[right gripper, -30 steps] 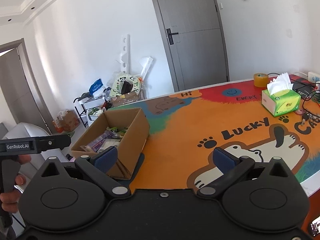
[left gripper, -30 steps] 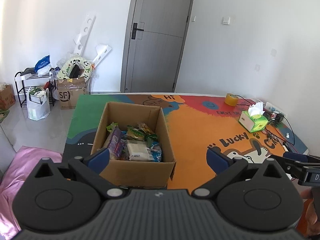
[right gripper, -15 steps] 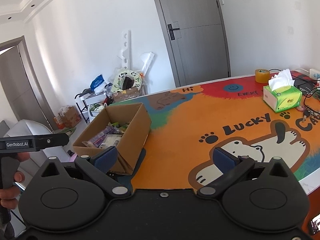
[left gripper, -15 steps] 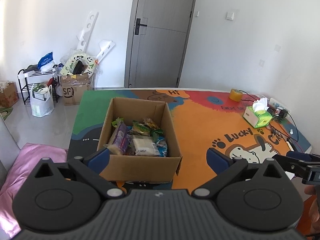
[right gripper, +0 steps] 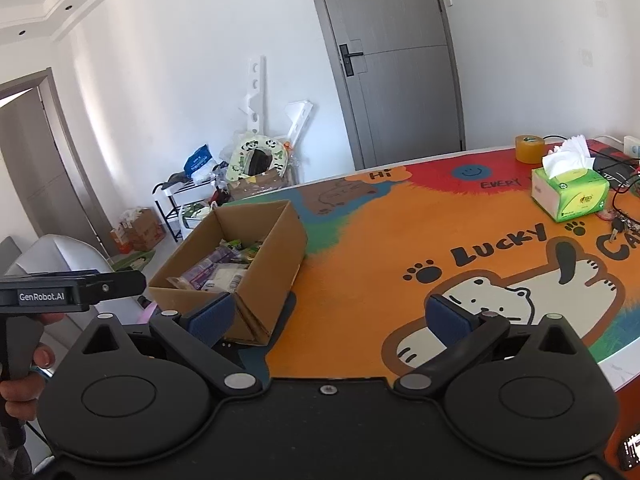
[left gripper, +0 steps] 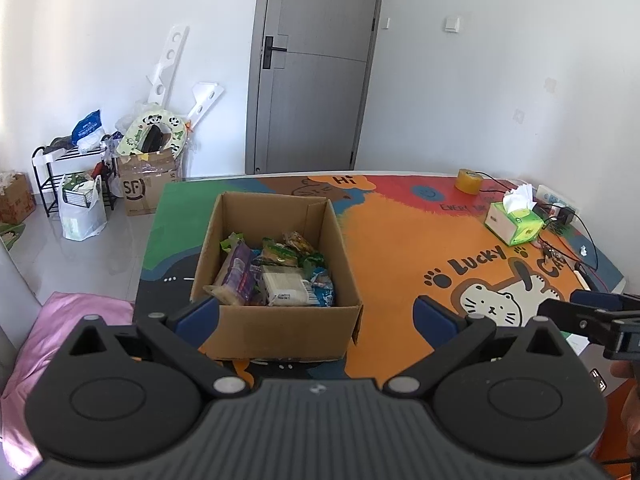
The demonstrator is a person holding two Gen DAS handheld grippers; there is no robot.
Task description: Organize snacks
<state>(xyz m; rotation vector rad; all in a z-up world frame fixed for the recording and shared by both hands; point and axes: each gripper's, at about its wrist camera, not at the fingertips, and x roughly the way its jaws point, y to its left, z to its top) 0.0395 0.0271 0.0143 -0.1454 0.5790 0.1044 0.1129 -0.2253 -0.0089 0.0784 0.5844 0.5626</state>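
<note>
An open cardboard box [left gripper: 276, 324] stands on the left part of the colourful table mat [left gripper: 400, 248]. Several snack packets [left gripper: 276, 276] lie inside it: a purple one, a white one, green and blue ones. My left gripper [left gripper: 316, 312] hangs open above the table's near edge, just short of the box, with nothing between its fingers. My right gripper [right gripper: 330, 316] is open and empty too, over the near edge to the right of the box [right gripper: 256, 264]. The snacks [right gripper: 224, 264] show over the box rim there.
A green tissue box [left gripper: 514, 228], a roll of yellow tape [left gripper: 470, 180] and a tangle of cables and keys [right gripper: 620, 220] sit at the table's far right. A pink cushion [left gripper: 68, 328] lies left of the table. Bags, a rack and cartons stand by the wall.
Both grippers have drawn back and risen a little, so the box and table look smaller and farther. Both stay open and empty.
</note>
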